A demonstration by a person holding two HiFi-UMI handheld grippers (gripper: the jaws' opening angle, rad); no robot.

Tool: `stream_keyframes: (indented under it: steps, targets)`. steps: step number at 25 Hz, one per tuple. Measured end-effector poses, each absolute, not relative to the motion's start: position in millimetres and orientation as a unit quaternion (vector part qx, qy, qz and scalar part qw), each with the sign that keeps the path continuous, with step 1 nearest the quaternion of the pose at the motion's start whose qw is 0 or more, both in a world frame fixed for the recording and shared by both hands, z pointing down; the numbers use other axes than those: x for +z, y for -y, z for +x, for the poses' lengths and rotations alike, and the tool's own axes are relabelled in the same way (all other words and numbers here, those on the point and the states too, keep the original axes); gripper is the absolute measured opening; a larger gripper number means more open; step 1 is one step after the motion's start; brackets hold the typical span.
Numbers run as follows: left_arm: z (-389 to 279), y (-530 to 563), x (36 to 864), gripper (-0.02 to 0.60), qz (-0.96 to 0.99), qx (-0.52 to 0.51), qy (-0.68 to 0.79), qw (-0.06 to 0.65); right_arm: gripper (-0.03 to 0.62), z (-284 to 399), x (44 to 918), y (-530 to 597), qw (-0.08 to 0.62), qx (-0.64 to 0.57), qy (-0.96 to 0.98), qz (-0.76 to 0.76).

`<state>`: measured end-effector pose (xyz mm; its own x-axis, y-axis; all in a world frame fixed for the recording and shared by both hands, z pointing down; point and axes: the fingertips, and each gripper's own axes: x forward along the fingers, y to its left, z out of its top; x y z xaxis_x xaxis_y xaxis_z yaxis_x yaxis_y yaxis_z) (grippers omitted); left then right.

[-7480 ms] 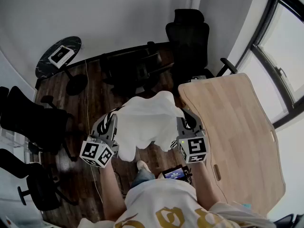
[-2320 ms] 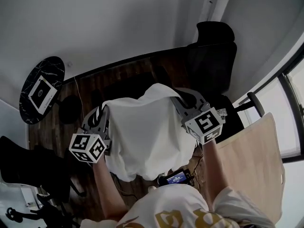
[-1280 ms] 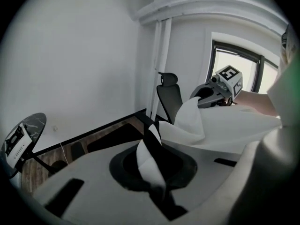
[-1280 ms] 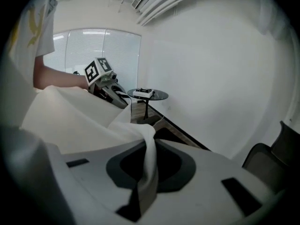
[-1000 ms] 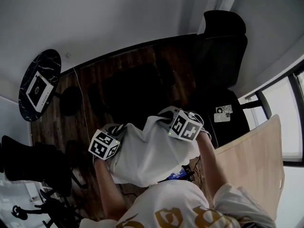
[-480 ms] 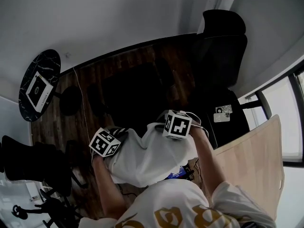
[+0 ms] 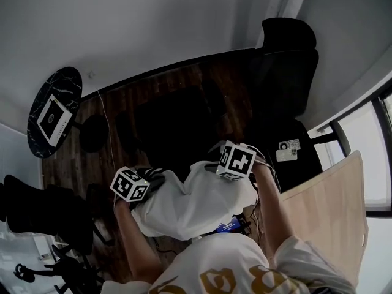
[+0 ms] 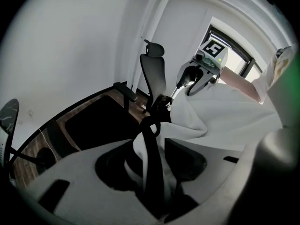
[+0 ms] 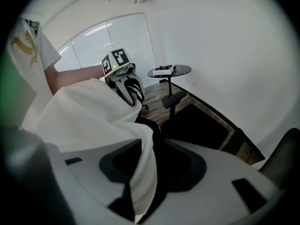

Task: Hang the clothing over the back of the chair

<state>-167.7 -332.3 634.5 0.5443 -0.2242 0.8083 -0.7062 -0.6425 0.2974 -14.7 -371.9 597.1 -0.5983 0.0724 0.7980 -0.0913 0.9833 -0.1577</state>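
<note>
A white garment (image 7: 196,204) lies draped over the top of a black chair (image 7: 174,124) right in front of me. Its far edge with dark trim still runs through both grippers. My left gripper (image 7: 156,177) sits at the garment's left end. In the left gripper view a fold of white cloth with a black strip (image 8: 151,149) stands loose between the left gripper's (image 8: 152,161) parted jaws, which have just been opening. My right gripper (image 7: 214,158) is at the garment's right end. Its (image 9: 150,165) jaws have also just been opening and stand wide, a slack white fold (image 9: 143,172) hanging between them.
A second, high-backed black chair (image 7: 285,60) stands at the back right against the wall. A round black side table (image 7: 52,112) with a white device is at the far left. A light wooden desk (image 7: 331,213) lies to my right. More black chairs (image 7: 37,207) are at the near left.
The garment came down from held-up in the air onto the chair back. Over the last second the left gripper slid slightly left and the right one rolled; the cloth sags looser.
</note>
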Motion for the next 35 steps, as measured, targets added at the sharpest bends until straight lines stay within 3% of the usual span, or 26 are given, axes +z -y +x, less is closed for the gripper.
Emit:
stream_keyframes:
  steps: [8,23,27,28,29,31,35]
  targets:
    - [-178.7,336.1,621.8,0.308,0.821,0.368,0.321,0.297,0.161,-5.8,566.0,369.4,0.454,0.045,0.889,0.039]
    - [-200.3,333.2,555.7,0.331,0.850,0.279,0.384,0.229,0.152,-16.4,523.1,355.5,0.411,0.009,0.905,0.111]
    - [-196.1,326.6,522.6,0.330,0.867,0.217,0.398,0.206,0.104,-20.2,506.8,344.9,0.382,0.002,0.911,0.154]
    - [-195.8,323.2,515.1,0.321,0.870,0.209,0.402,0.194,0.076,-22.1,501.4,342.2,0.371,-0.005,0.913,0.168]
    - [-197.0,320.4,507.0,0.274,0.871,0.204,0.412,0.174,0.069,-23.4,495.4,339.4,0.359,-0.013,0.915,0.183]
    - [-204.5,317.4,487.3,0.051,0.863,0.191,0.454,0.115,0.034,-22.9,482.9,333.4,0.335,-0.023,0.917,0.217]
    - [-208.0,300.8,470.5,0.022,0.853,0.167,0.488,0.081,0.014,-14.8,461.2,316.4,0.289,-0.017,0.917,0.276]
